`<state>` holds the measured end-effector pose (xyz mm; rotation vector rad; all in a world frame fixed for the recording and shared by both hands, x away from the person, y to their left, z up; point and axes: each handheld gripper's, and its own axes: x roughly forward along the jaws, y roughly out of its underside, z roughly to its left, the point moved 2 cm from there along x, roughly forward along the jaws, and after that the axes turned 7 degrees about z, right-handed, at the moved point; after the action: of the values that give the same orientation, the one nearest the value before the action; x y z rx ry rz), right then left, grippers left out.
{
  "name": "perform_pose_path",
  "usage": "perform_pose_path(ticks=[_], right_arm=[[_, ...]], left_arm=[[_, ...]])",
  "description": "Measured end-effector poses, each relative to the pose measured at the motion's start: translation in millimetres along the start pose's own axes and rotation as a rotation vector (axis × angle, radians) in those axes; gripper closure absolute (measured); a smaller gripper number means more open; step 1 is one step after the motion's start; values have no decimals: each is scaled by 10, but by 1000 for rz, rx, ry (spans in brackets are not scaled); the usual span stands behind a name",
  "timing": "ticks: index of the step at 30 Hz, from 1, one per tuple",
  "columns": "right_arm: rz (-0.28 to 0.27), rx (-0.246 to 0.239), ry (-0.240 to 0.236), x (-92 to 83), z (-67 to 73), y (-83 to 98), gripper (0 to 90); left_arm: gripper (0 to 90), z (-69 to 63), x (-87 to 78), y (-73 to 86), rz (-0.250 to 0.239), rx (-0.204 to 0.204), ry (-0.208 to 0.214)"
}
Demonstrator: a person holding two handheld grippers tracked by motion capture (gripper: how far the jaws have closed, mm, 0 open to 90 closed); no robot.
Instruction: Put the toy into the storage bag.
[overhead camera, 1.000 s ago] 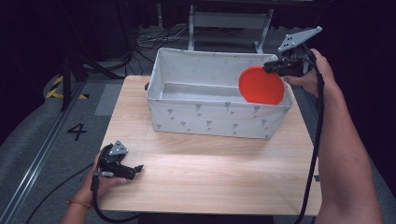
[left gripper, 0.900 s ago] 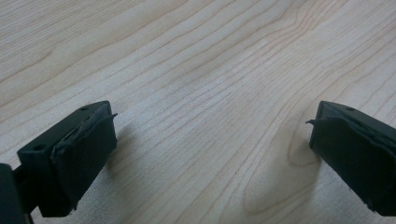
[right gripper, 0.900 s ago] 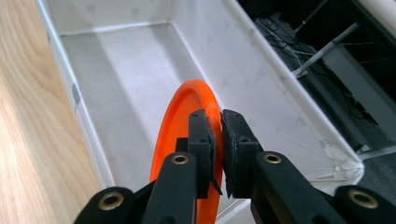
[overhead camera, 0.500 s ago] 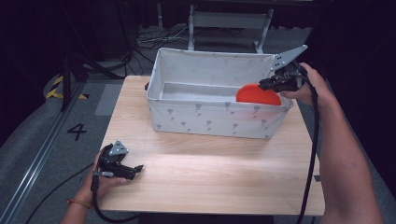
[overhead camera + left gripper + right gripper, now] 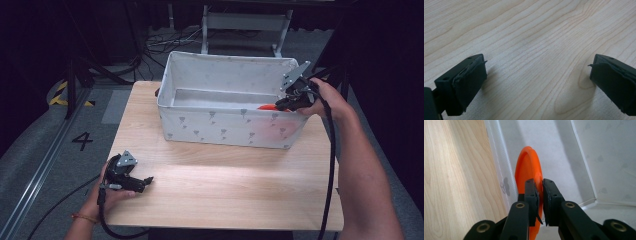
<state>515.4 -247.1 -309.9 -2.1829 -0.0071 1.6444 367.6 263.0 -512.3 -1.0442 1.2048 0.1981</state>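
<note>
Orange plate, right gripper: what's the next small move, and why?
Probably ease it a little lower, then open the jaws. The right gripper is clamped on the rim of the orange plate, which stands on edge inside the fabric bin by its near wall. Whether it touches the bin floor I cannot tell. The left gripper rests open on the table.

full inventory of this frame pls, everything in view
orange plate: 1, orange, on edge inside the bin at its right end, clamped at the rim
fabric bin: 1, white with small grey print, back half of the table
table: 1, light wood, centre
floor marking "4": 1, black, grey floor left of the table
left hand-held gripper: 1, black, near left table corner, jaws open, nothing between them
right hand-held gripper: 1, black, over the bin's right end, shut on the plate
</note>
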Motion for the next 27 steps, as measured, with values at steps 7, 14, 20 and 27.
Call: perform_pose_path(ticks=[7,14,20,27], right_arm=[[80,-21,-11,51,-9,-2,829],[145,-32,-9,112,-25,6,829],[209,-40,-9,185,-32,-18,828],[232,-36,2,220,-45,-16,820]], left_arm=[[12,0,0,0,0,0,0],[12,1,0,0,0,0,0],[12,1,-1,1,1,1,1],[12,2,-1,1,1,2,1]])
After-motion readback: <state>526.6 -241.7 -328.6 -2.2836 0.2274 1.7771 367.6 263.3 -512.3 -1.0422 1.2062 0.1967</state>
